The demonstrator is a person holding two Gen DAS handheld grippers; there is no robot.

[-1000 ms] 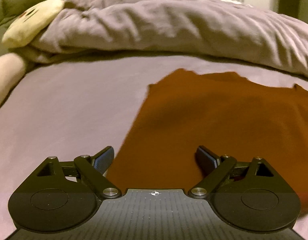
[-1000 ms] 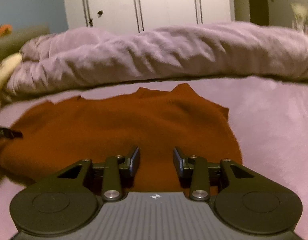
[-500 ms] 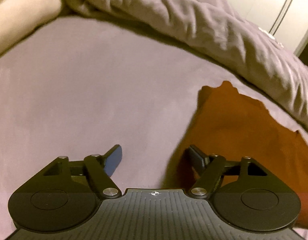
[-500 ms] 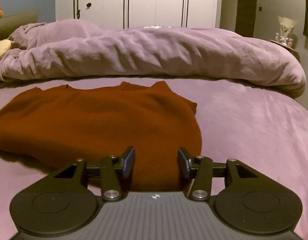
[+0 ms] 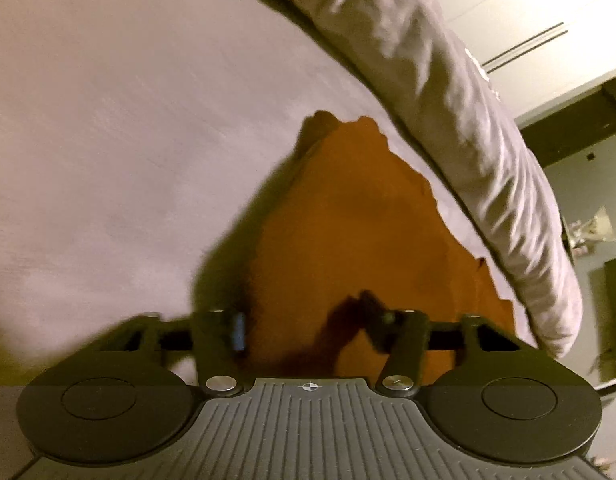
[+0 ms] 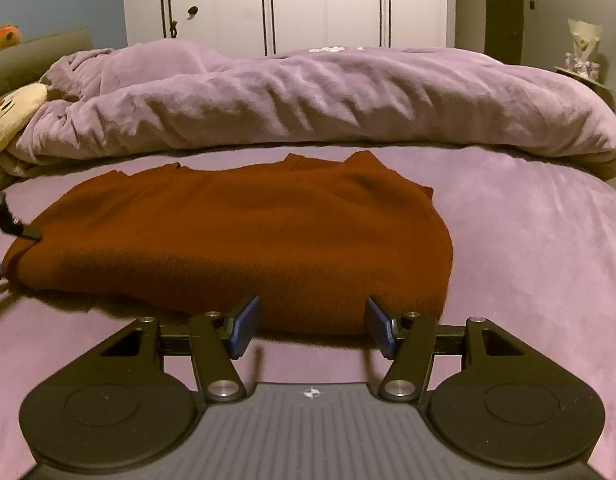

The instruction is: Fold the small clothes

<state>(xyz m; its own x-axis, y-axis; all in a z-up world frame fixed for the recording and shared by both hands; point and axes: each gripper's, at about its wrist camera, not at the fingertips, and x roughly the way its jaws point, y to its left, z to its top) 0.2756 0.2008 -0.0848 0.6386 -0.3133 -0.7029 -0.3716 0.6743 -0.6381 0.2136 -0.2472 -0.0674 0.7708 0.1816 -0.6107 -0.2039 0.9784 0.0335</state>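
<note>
Rust-brown sweater (image 6: 244, 240) lies flat on the purple bed sheet (image 6: 528, 240), directly ahead of the right gripper (image 6: 311, 326). Right jaws spread wide, holding nothing, just short of the near hem. Left gripper (image 5: 304, 326) is tilted, jaws apart astride the sweater's (image 5: 348, 240) end edge, not clamped. Rumpled duvet (image 6: 308, 96) lies beyond.

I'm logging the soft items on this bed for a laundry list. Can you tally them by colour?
Rust-brown: 1, the sweater
Purple: 2, the duvet and the bed sheet
Cream: 1, the plush toy
Total: 4
</note>
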